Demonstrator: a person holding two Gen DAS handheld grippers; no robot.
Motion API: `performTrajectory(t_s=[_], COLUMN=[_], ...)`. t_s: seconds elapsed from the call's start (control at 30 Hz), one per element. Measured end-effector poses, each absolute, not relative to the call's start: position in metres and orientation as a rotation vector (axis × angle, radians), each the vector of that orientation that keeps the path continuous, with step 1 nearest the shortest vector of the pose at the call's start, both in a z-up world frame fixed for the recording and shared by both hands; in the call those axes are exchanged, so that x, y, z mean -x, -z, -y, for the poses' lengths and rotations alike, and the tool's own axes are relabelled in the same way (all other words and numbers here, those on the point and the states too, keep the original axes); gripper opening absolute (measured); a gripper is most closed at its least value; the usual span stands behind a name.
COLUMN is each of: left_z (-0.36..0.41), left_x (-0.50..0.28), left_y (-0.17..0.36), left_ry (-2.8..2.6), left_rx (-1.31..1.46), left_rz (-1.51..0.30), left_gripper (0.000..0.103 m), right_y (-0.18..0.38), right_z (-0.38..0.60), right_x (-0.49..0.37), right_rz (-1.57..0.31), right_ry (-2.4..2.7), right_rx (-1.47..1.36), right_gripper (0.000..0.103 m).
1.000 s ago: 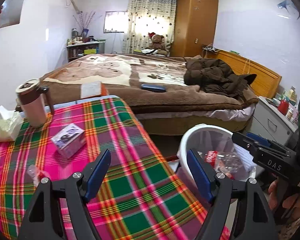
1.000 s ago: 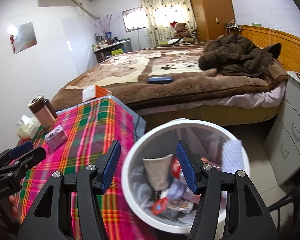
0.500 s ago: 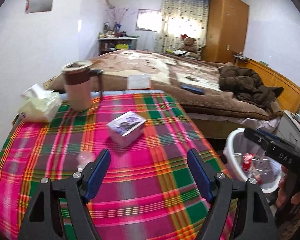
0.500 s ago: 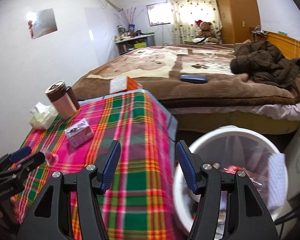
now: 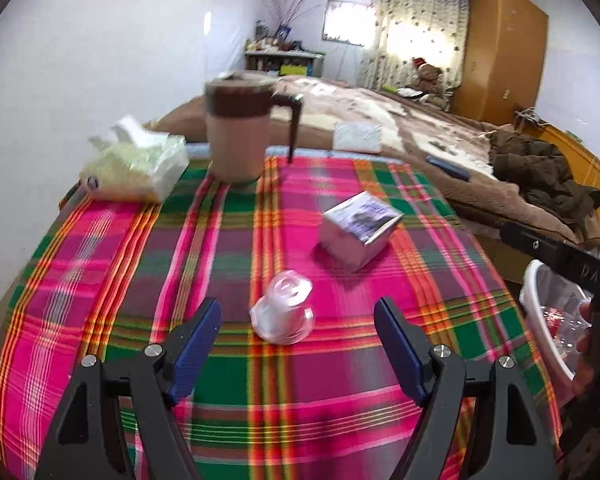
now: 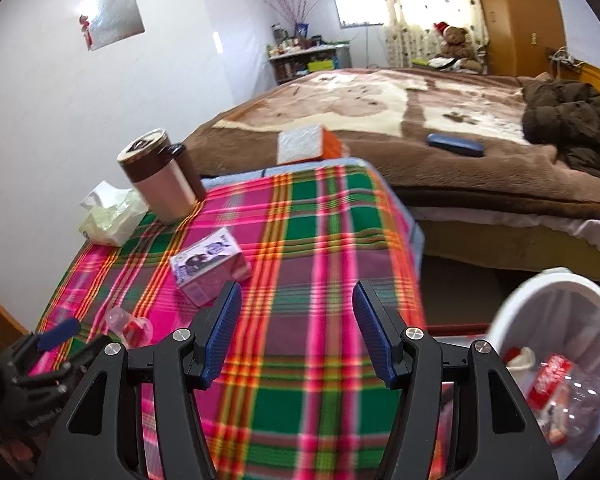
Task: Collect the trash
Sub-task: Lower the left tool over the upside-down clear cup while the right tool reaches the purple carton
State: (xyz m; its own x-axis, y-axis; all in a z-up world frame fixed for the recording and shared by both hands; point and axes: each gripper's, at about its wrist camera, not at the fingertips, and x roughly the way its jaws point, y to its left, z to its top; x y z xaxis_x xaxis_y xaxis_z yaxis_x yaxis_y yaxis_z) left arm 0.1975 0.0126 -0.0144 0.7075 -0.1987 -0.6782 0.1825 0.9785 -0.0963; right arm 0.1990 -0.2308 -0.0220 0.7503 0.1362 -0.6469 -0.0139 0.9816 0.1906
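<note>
Both your tongs, left tongs and right tongs, gape empty above the plaid-clothed desk; a clear crumpled plastic cup lies between the left pair's tips.

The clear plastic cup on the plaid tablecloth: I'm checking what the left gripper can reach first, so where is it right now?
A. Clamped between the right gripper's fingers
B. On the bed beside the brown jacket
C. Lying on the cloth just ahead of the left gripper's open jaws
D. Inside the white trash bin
C: the clear plastic cup lies on the tablecloth just ahead of the open left gripper, untouched.
</note>
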Motion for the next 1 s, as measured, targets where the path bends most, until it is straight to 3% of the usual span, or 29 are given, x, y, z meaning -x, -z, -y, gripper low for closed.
performTrajectory(t_s=[0.4, 0.6, 0.73, 1.0], left_z=[-0.020, -0.028, -0.038, -0.058], left_x=[-0.226, -0.234, -0.240, -0.245], left_y=[0.040, 0.043, 0.046, 0.048], left_ry=[0.220, 0.227, 0.209, 0.179], left_rx=[0.013, 0.014, 0.024, 0.050], left_rz=[-0.815, -0.827, -0.842, -0.848], left_gripper=[0.080, 0.067, 0.066, 0.066], right_y=[0.044, 0.045, 0.049, 0.055], right_z=[0.189, 0.179, 0.173, 0.155], right_x=[-0.246, -0.263, -0.275, -0.298], right_rz=[-0.819, -0.839, -0.861, -0.910], right_ry=[-0.131, -0.145, -0.133, -0.102], right_rx=[-0.211, -0.254, -0.279, -0.268], right_gripper=[0.060, 0.060, 0.071, 0.073])
